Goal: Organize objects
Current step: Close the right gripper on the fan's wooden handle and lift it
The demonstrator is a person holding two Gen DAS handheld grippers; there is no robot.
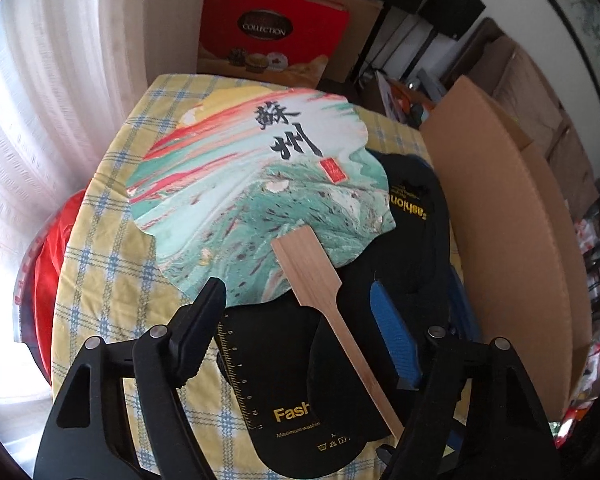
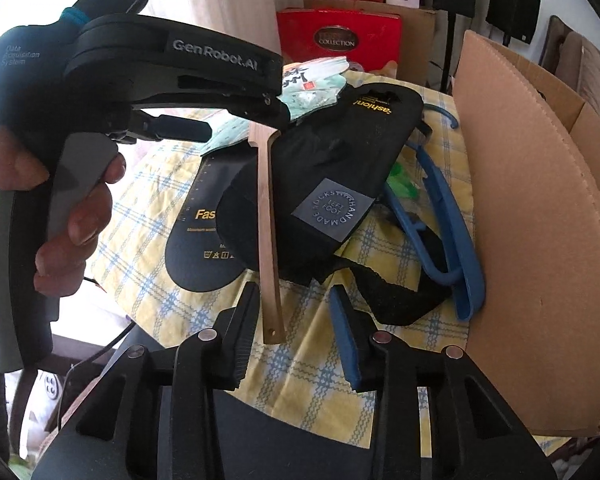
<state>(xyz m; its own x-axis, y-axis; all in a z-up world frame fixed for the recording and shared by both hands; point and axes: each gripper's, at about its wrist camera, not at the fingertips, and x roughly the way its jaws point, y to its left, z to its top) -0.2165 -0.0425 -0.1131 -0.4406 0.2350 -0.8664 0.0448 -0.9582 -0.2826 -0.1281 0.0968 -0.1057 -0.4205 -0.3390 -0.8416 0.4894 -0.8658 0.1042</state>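
- Fan, a painted paper one with a wooden handle, is seen lying partly on the checked tablecloth and partly on a pile of black sock packaging; the handle slopes off the pile toward the near table edge.
- Relative to the fan, a blue hanger is found just beyond the pile, on the side of a tall cardboard sheet, and a black sock with a "LEFT FOOT" label lies right beside the handle.
- The left gripper is held above the handle with its jaws wide apart; nothing is gripped by it.
- The right gripper is also spread open, and the free end of the handle is framed between its fingers; whether a pad touches the wood cannot be told.
- A risk is judged in the handle being thin and smooth: if it is pinched near its tip, the wide blade may swing or twist out of the pads.
- The paper blade may be creased or torn if it is caught by the left gripper instead of the wood.
- Because the fan rests on the card pile, the packaging may be dragged along and pushed toward the table edge when the fan is lifted or slid.
- Since both grippers crowd the same handle, a collision between them is thought possible.
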